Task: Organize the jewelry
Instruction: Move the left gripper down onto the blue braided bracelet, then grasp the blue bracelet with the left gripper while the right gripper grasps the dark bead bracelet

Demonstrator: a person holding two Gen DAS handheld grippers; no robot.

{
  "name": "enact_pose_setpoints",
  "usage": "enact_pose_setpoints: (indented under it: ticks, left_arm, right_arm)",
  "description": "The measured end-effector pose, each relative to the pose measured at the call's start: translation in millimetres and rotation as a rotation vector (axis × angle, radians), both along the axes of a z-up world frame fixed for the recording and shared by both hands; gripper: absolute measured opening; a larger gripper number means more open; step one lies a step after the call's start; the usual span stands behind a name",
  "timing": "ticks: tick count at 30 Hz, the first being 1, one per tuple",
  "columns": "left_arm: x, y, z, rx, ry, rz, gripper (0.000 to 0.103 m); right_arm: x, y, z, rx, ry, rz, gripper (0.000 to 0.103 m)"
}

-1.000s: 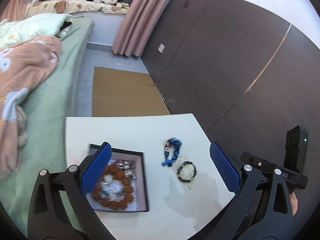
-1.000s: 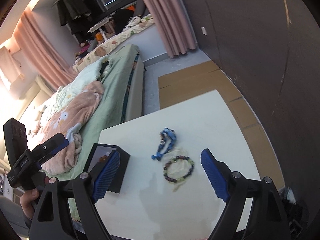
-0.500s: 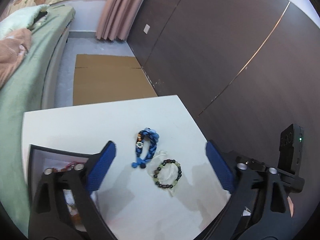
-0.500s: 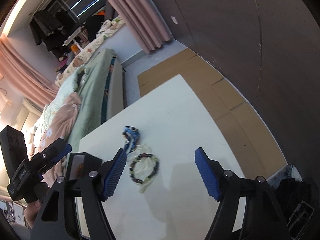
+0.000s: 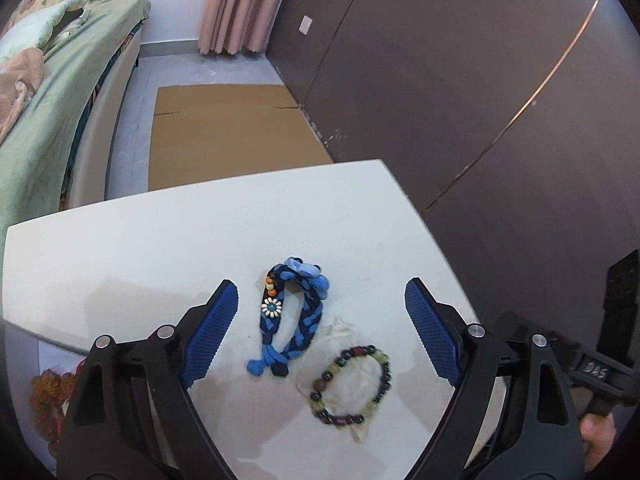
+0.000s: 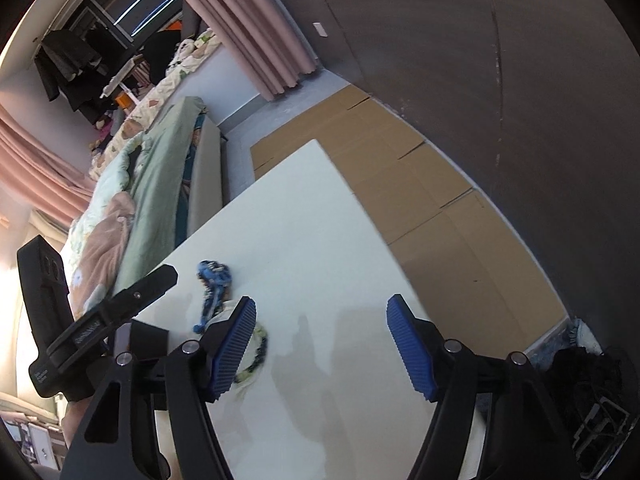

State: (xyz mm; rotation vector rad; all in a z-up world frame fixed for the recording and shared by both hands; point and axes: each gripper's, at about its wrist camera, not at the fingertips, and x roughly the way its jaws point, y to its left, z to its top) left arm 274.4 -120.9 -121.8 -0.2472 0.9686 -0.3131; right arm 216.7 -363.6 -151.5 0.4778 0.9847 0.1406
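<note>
A blue braided bracelet with a small flower charm lies on the white table. Just right of it, a dark and green beaded bracelet rests on a small clear bag. My left gripper hangs open over both, touching neither. The jewelry box with brown beads peeks out at the lower left. In the right wrist view my right gripper is open over bare table. The blue bracelet lies to its left. Its left finger half hides the beaded bracelet. The black box stands further left.
A bed with green and pink covers runs along the table's left side. Flat cardboard lies on the floor beyond the table. Dark wall panels stand close on the right. Dark clutter sits on the floor by the table's right corner.
Both grippers have sunk toward the table and their jaws have narrowed a little. The left one swung right, from the box to the two bracelets. The right one shifted right of them.
</note>
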Motion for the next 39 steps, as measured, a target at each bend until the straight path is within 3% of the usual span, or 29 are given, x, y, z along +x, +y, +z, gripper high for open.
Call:
enact_pose_setpoints:
  ticks: [6,8,10,11,14,16,21,39]
  left_arm:
    - [11,-10,-22,0.041,0.034,-0.010,0.084]
    - [15,-13,-32,0.056,0.053,-0.010,0.068]
    - [14,-12,-36,0.074,0.055,-0.003,0.037]
    - [15,-11,-36,0.070,0.064,-0.009,0.027]
    - [11,-7,-31,0.049,0.072,-0.009,0.021]
    - [6,-5,-25,0.043,0.062,-0.014,0.008]
    - [-9,-2,-10,0.030,0.034,-0.042,0.006]
    - [-51,51,33,-0.057,-0.045,-0.036,0.006]
  right_arm:
    - [9,-1,-6,-0.015,0.021,-0.013,0.068]
    - [12,5,-8,-0.019,0.026,0.001,0.068]
    - [13,10,-9,-0.024,0.030,0.017,0.068]
    - [13,14,-10,-0.029,0.032,0.027,0.066]
    - [14,21,-14,-0.034,0.045,0.058,0.054]
    - [16,26,-19,-0.022,0.062,0.078,0.045]
    - [21,45,-25,-0.023,0.084,0.136,0.032]
    - [28,104,-38,-0.186,0.127,0.218,0.015]
